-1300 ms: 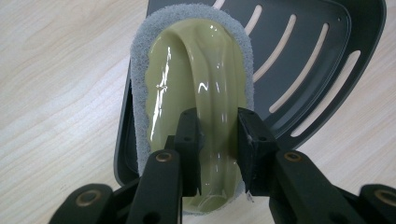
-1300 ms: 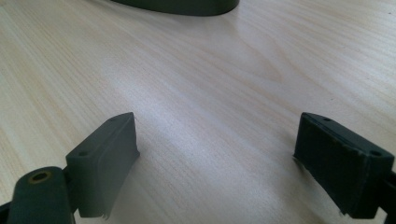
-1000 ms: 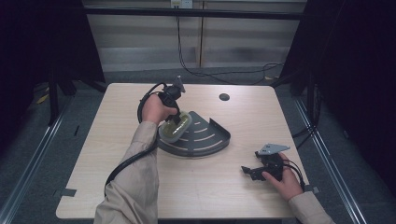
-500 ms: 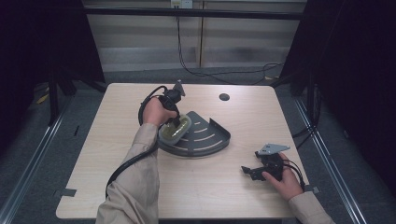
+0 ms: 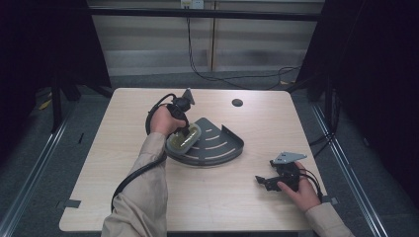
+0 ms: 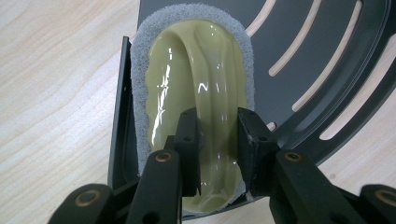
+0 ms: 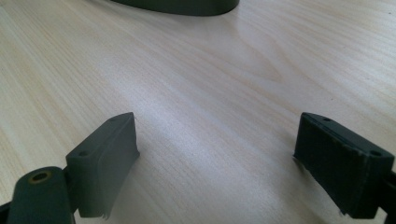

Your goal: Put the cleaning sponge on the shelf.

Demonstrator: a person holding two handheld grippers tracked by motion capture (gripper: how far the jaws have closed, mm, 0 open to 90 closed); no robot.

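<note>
Since the earlier high view, the corner shelf tray [image 5: 217, 145] has slid slightly rightward on the tabletop [image 5: 207, 207] with the left claw [image 5: 185, 132]. From the left gripper view, that claw pinches the handle ridge of the scrubbing sponge [image 6: 196, 88], which lies in the tray's corner. Over bare wood, the right claw [image 7: 215, 158] stands spread, idle.

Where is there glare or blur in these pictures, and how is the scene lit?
Left gripper view: bright glare streaks on the glossy pale-green scrubber handle, the left gripper shut on its ridge, the jaws close up and soft. Right gripper view: the wide-open right gripper slightly blurred, a soft sheen on the light wooden table. High view: evenly lit table, dark surroundings.
</note>
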